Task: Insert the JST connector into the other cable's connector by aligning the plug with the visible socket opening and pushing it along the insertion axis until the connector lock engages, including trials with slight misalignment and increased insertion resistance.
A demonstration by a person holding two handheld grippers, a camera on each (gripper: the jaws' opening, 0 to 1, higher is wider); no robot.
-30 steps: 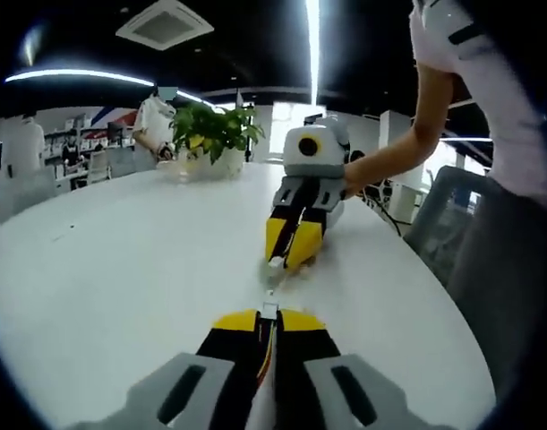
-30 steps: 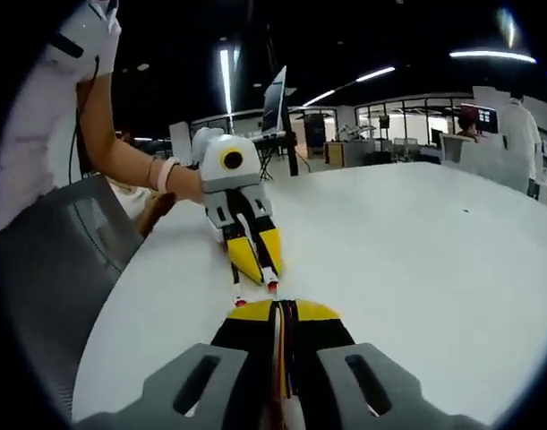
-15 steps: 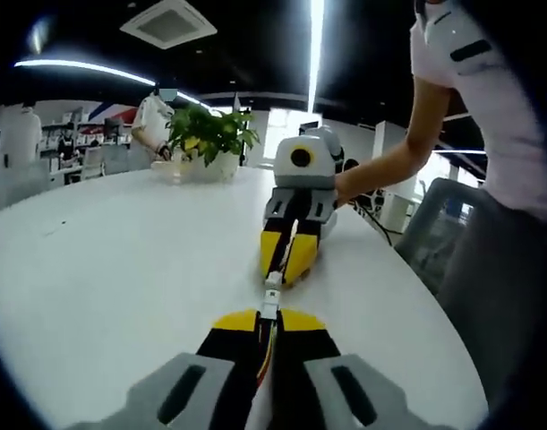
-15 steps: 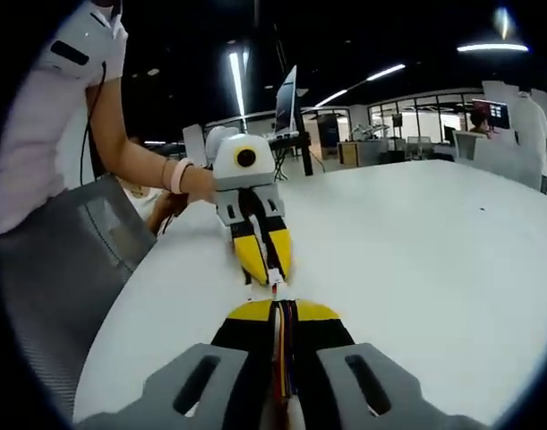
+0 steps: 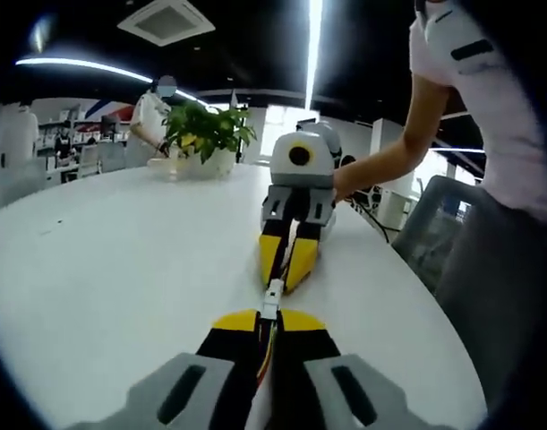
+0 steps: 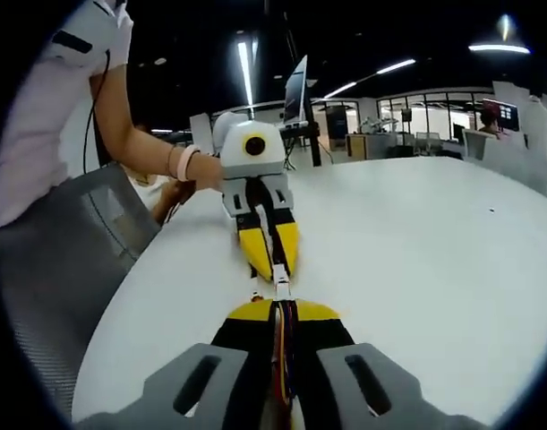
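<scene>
In the left gripper view my left gripper is shut on a cable that ends in a white connector sticking out past its yellow tips. My right gripper faces it tip to tip, just above the white table. In the right gripper view my right gripper is shut on a multi-coloured cable. Its small white connector reaches the yellow tips of the left gripper. The two connectors touch end to end. I cannot tell how deep one sits in the other.
A potted plant stands at the far side of the table, with a person behind it. A grey chair sits at the table's edge beside the person holding the grippers. A monitor stands beyond.
The two grippers have closed in on each other along one line. The gap between the connectors seen one second ago is gone, and they now meet.
</scene>
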